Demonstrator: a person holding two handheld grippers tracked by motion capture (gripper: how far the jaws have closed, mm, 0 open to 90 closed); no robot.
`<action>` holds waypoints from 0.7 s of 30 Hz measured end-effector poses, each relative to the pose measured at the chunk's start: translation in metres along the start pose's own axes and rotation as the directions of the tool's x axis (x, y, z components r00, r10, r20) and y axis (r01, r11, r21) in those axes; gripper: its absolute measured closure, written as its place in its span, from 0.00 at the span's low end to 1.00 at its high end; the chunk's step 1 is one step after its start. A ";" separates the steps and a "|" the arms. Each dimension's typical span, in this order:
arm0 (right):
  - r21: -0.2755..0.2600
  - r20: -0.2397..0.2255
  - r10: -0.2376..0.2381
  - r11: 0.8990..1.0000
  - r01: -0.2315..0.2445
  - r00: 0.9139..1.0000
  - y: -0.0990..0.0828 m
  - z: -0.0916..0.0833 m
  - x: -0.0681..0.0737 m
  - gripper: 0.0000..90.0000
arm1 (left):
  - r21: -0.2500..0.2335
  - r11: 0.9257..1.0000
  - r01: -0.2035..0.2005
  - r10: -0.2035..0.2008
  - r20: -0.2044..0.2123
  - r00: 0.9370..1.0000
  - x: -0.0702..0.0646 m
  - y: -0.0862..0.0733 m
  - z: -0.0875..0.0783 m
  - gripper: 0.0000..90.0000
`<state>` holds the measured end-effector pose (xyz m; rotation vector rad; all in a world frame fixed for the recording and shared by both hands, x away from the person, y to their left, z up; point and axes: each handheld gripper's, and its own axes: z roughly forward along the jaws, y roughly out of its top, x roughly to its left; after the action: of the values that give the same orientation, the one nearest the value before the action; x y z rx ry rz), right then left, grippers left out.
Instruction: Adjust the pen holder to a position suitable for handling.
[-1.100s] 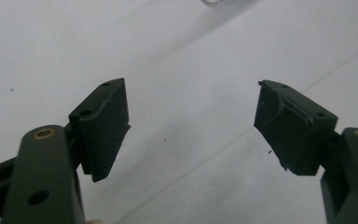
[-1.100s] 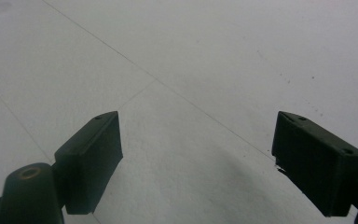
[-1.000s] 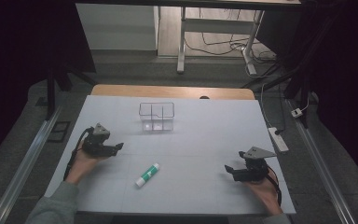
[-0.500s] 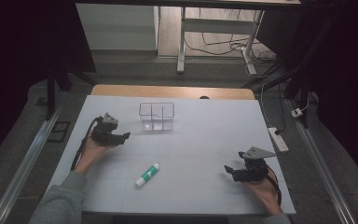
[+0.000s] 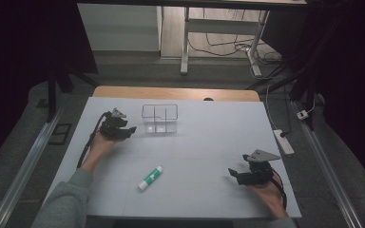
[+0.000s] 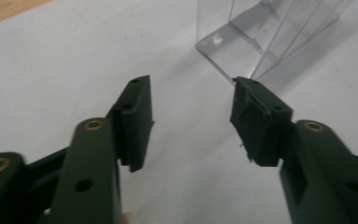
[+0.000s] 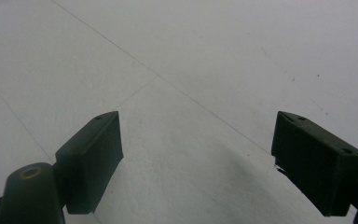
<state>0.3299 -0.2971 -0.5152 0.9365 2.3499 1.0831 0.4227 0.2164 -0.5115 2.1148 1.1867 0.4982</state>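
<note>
High view: your left tongs [image 5: 132, 129] sit just left of the clear plastic organiser box [image 5: 160, 118] w/ inner dividers, tips aimed at its near-left corner, not touching yet. Their jaws have just been closing, nothing between them, so they're still released. Right tongs [image 5: 231, 173] rest well to the box's right and nearer you, jaws apart, empty. The green-and-white glue stick [image 5: 150, 178] lies on the white bench [image 5: 209, 142], nearer you than the box, btw the two hands.

Left gripper view: the box's corner [image 6: 233, 51] stands just beyond the right pad [image 6: 256, 116]. I'd judge you're going for the wall: re-open a bit, slide one pad inside, one outside, then clench gently; thin plastic may skid or tip.

Right gripper view: pads [image 7: 93, 154] spread wide over bare bench, nothing held.
</note>
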 end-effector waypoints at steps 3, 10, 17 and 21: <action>0.004 -0.001 -0.003 1.000 0.003 1.000 0.000 0.000 0.000 0.17 | -0.003 1.000 0.002 -0.002 0.004 1.000 0.000 0.003 0.004 0.66; 0.004 -0.006 0.000 1.000 0.000 1.000 0.000 0.001 0.000 0.17 | 0.000 1.000 0.010 -0.010 0.016 1.000 0.005 0.009 0.012 0.96; 0.010 0.002 0.002 1.000 -0.002 1.000 0.000 0.002 0.000 0.17 | 0.014 1.000 0.016 -0.016 0.040 0.999 0.006 0.017 0.024 0.98; 0.009 0.003 0.003 1.000 -0.003 1.000 -0.001 0.002 -0.001 0.17 | 0.007 1.000 0.009 -0.010 0.046 0.999 0.005 0.022 0.028 0.98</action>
<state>0.3314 -0.2965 -0.5172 0.9448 2.3533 1.0721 0.4553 0.2021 -0.5163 2.1146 1.1737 0.4393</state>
